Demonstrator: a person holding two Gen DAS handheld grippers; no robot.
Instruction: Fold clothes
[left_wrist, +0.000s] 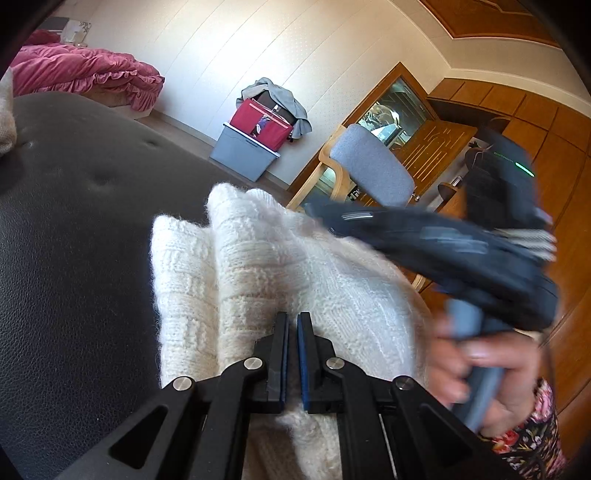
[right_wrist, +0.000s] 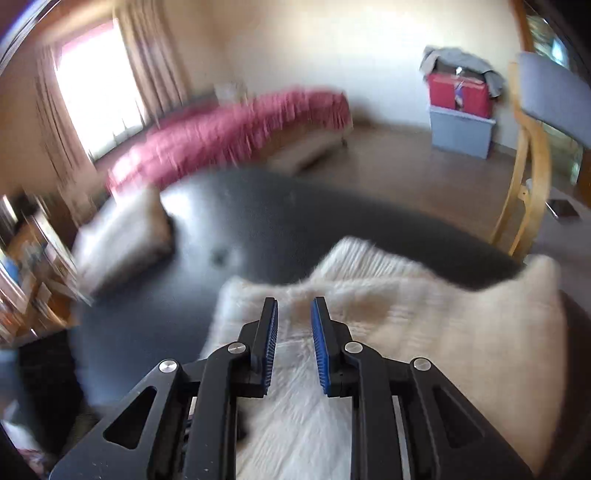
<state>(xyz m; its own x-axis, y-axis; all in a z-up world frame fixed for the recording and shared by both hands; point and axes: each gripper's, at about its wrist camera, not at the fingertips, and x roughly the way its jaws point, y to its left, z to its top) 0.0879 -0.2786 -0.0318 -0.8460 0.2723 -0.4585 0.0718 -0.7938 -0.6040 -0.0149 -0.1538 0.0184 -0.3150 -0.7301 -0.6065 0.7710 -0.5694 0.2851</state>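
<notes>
Cream knit sweater (left_wrist: 280, 280) looks soft and floppy, so grab a folded edge. Left gripper (left_wrist: 294, 354) pinches it; right gripper (right_wrist: 294, 343) hangs released above, empty.

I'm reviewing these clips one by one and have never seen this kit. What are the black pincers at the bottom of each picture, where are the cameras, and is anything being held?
Each picture comes from a camera mounted on a handheld two-finger gripper, looking along its fingers. A person carries one in each hand.

In the left view, the left gripper is nearly closed, pinching a fold of the cream knitted sweater, which lies on a dark padded surface. The blurred right hand carries the other gripper across the picture.

In the right view, the right gripper hovers over the sweater with a gap between its pads and nothing in it.
</notes>
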